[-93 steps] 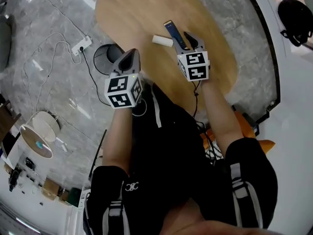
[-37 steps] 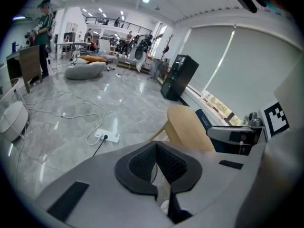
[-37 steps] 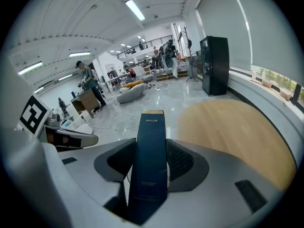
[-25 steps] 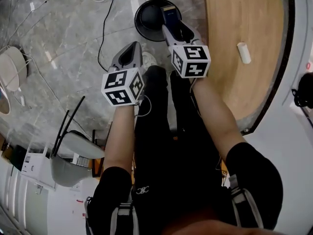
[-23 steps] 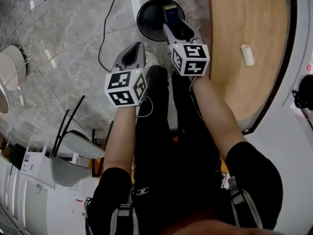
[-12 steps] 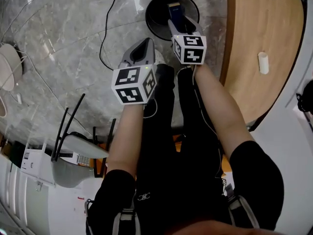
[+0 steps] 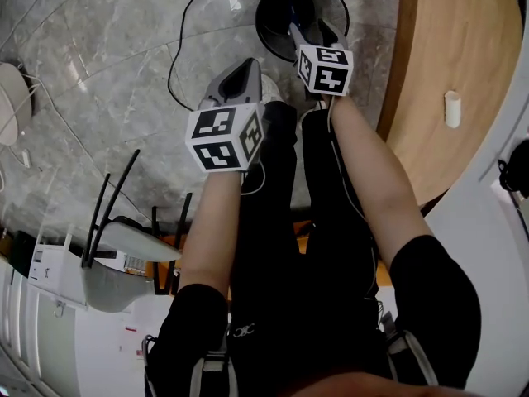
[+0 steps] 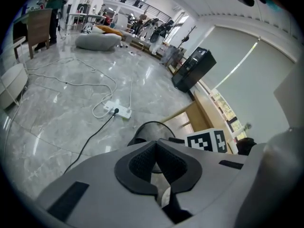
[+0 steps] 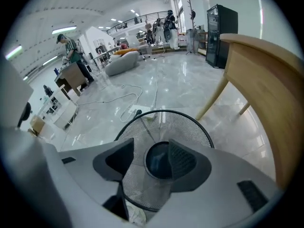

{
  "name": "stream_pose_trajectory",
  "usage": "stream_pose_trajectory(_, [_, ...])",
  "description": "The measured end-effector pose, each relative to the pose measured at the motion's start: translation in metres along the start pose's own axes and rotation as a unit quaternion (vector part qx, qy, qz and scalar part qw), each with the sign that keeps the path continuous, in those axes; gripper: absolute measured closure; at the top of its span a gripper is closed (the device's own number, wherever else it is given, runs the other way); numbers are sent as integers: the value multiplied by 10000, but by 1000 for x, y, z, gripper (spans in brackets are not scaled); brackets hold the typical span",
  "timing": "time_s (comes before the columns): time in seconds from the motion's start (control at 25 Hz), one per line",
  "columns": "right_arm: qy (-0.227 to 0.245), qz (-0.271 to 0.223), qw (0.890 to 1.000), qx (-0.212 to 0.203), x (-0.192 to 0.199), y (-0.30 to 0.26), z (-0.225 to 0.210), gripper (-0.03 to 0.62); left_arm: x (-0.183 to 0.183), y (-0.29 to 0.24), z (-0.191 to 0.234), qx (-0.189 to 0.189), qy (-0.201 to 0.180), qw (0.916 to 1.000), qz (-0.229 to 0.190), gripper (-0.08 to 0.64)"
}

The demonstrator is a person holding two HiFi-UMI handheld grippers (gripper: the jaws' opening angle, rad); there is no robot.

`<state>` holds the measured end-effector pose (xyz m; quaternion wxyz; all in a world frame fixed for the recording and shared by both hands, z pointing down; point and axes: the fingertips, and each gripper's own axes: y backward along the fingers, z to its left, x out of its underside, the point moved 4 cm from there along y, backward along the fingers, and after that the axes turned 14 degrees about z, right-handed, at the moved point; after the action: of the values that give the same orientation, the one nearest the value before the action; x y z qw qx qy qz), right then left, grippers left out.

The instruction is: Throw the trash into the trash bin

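Jaws of the right hand-held gripper (image 9: pixel 152 152) are opening above the mesh trash bin (image 9: pixel 190 122), nothing between them. Blue trash (image 7: pixel 291 11) shows inside the bin rim, top centre of the head view. Left hand-held gripper (image 8: pixel 156 148) closed, empty.
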<state>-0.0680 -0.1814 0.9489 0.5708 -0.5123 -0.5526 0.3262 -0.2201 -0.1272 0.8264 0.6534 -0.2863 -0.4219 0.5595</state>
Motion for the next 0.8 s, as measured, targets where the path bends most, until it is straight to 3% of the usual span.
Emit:
stream_pose_trajectory(0.04, [43,-16,9999,114,-1,10,2,395,-1,4,-1,-1,11,10000,-20,548])
stream_pose_trajectory(0.08, [134,-61,9995,275,-2,23,3,549,-3,8,-3,-3,12,10000,-48,548])
stream_pose_trajectory(0.12, [230,-149,9989,387,-5,37,6,578,-6,11,-6,-6,2,10000,-85,546])
stream_pose_trajectory(0.4, [423,-1091,9931,0,-40,138,32,578,-37,40,-38,-56,-226,9987,-453,548])
stream_pose_trajectory(0.6, [848,-2051,9749,-147,-74,222,37,578,-51,63,-72,-176,-444,9963,-714,548])
stream_pose_trajectory(0.8, [512,-2539,9657,-192,-95,301,10,578,-63,95,-116,-204,-560,9935,-970,548])
